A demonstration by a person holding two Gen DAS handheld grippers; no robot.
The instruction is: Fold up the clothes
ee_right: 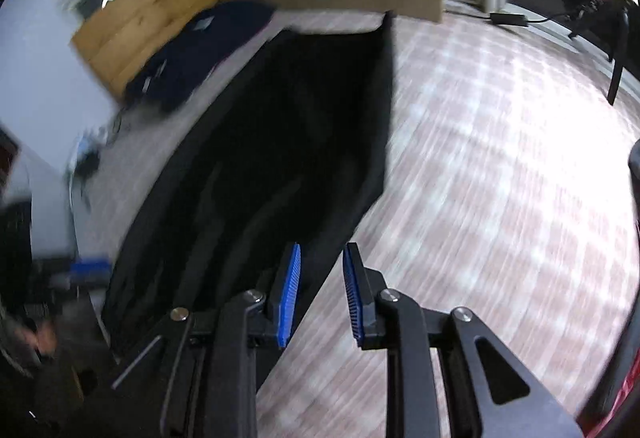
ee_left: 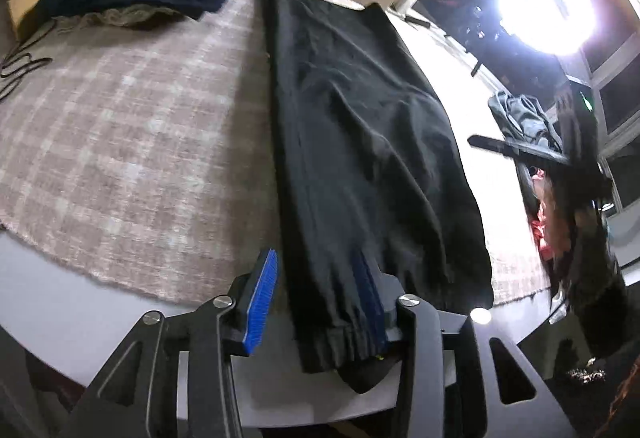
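Black trousers lie lengthwise on the plaid cloth, cuff at its near edge. Left gripper spread, cuff between its fingers. Right gripper spread, empty, at trousers' right edge.

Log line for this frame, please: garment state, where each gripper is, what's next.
trousers flat on plaid cloth | left gripper open astride cuff | right gripper open, empty, at trouser edge | next, likely: grip and fold
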